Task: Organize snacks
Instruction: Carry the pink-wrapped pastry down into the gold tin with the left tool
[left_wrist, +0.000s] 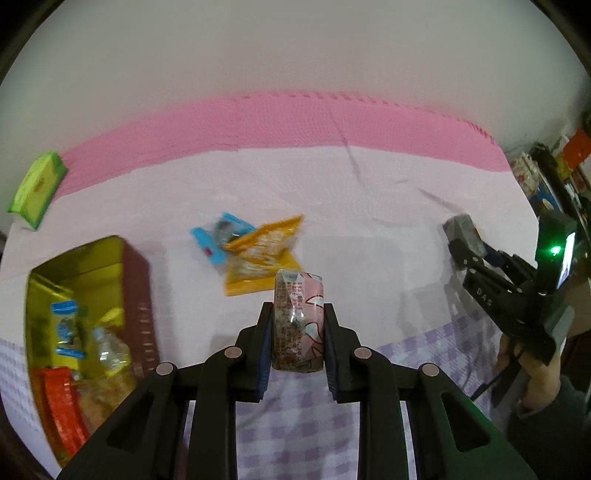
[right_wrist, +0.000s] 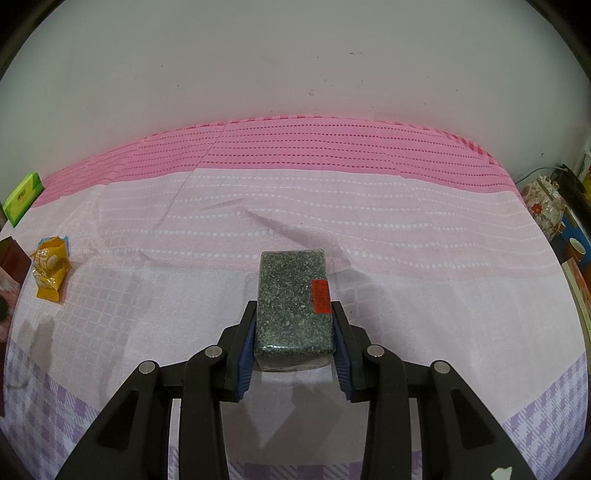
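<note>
We find the left gripper (left_wrist: 298, 332) clamped on a pink snack packet (left_wrist: 298, 320), its blue pads pressing both sides and the packet standing upright between them above the cloth (left_wrist: 369, 229). The right gripper (right_wrist: 294, 332) is closed on a speckled grey-green block (right_wrist: 293, 304) with a red label, pads on its long sides. To the left sits a gold tin (left_wrist: 83, 325) with brown outer walls, holding a blue-wrapped sweet, a clear wrapper and an orange pack; the blur leaves the rest uncertain. Near the tin, a yellow packet (left_wrist: 260, 258) lies overlapping a blue packet (left_wrist: 216, 236) on the cloth. A green box (left_wrist: 37, 190) rests well apart at the far left
</note>
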